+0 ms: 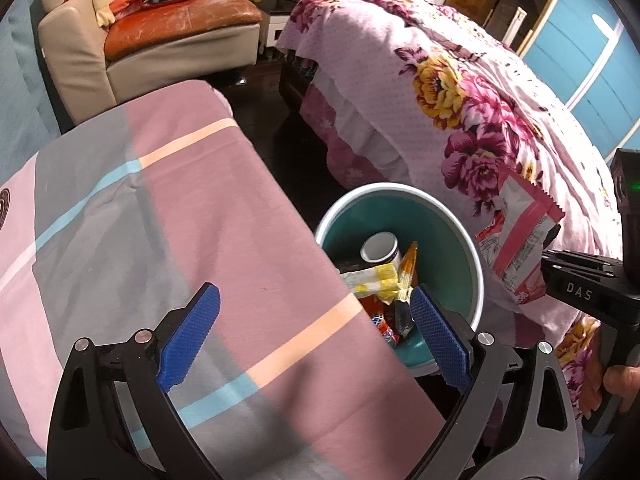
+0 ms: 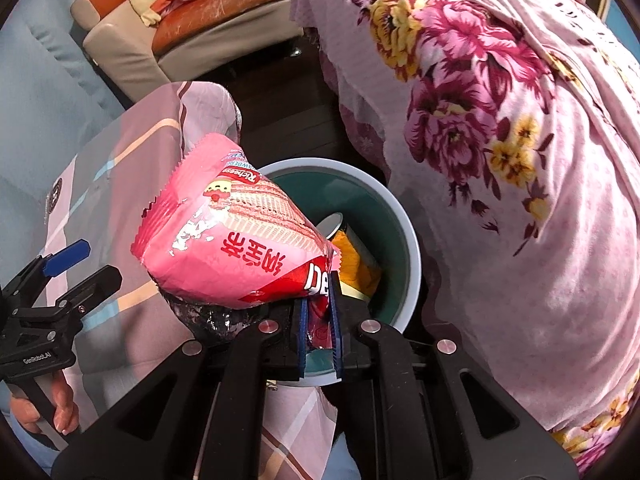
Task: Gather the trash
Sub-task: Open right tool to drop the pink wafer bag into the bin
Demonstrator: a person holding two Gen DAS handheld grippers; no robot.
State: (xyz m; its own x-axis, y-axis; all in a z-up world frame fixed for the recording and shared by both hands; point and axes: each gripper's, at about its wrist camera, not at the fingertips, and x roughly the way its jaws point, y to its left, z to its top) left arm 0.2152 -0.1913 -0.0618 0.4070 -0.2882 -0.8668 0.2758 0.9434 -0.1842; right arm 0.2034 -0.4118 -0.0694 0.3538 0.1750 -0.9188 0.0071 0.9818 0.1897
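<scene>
Both the left gripper (image 1: pixel 314 306) and the right gripper (image 2: pixel 319 322) have black slotted frames, silver round pivot screws and blue ribbed pads (image 1: pixel 188 338), gripped by bare-skinned hands (image 2: pixel 48 402).

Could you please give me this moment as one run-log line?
phase: carry to bin | right gripper: shut on pink snack bag | left gripper: open, empty | trash bin: holds wrappers and a can

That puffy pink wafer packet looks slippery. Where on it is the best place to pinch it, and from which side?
Best by a flat crimped end, coming at it edge-on. The pink wafer packet bulges in the middle, too fat and soft to pinch well, while its sealed end lies thin. The right tool has it this way, closed on the red end from below, bag above the bin. The left tool is open.
</scene>
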